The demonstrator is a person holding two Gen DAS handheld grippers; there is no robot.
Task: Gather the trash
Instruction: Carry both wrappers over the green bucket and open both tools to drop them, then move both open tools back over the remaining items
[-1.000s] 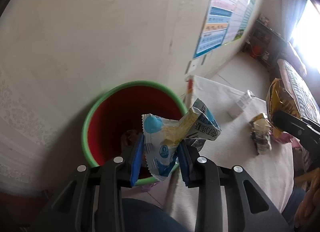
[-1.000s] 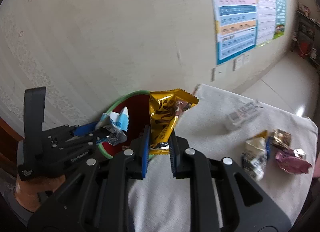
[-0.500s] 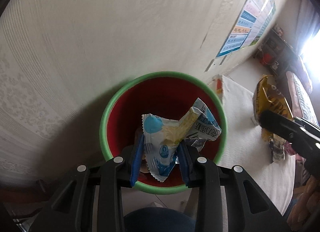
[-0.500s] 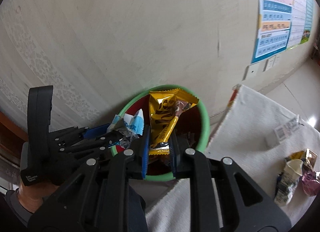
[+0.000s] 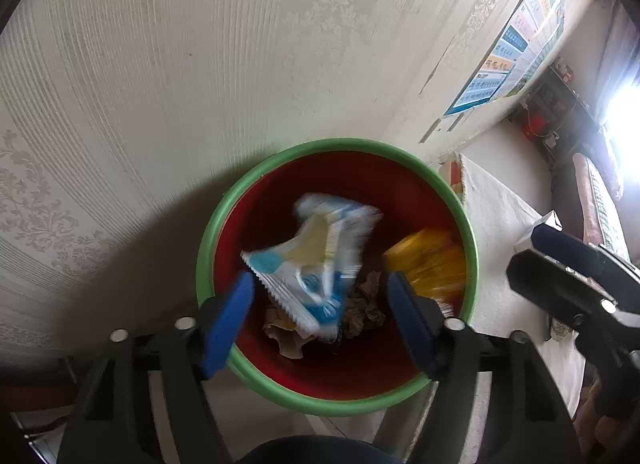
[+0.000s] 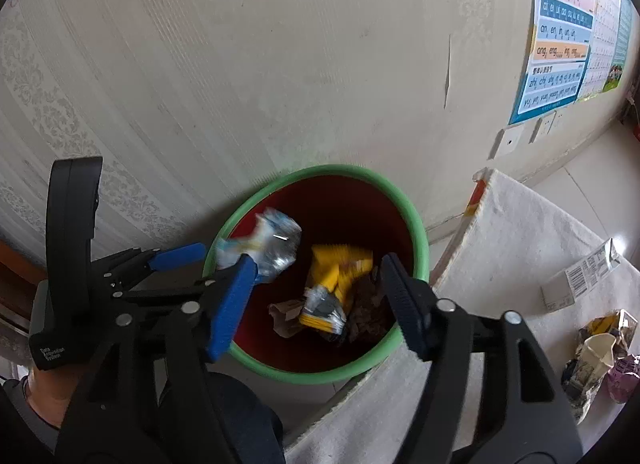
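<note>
A red bin with a green rim [image 5: 240, 204] [image 6: 416, 224] stands against the wall, with crumpled trash at its bottom. My left gripper [image 5: 320, 282] [image 6: 212, 260] hangs over it, jaws opening. A blue and white wrapper [image 5: 316, 260] [image 6: 268, 244] is blurred between the pads, touching neither. My right gripper [image 6: 316, 276] [image 5: 526, 248] is over the bin's right half, jaws opening too. A yellow wrapper [image 6: 336, 276] [image 5: 428, 260] drops free below it inside the bin.
A table under a white cloth [image 6: 520, 232] adjoins the bin on the right. A small carton [image 6: 580, 276] and several wrappers [image 6: 596, 348] lie on it. The papered wall [image 6: 280, 64] rises just behind the bin. A person's dark knee [image 5: 320, 450] is below.
Both grippers moved over the bin and sank toward it. Their jaws spread apart and let go of the blue and white wrapper and the yellow wrapper, which now fall into the bin.
</note>
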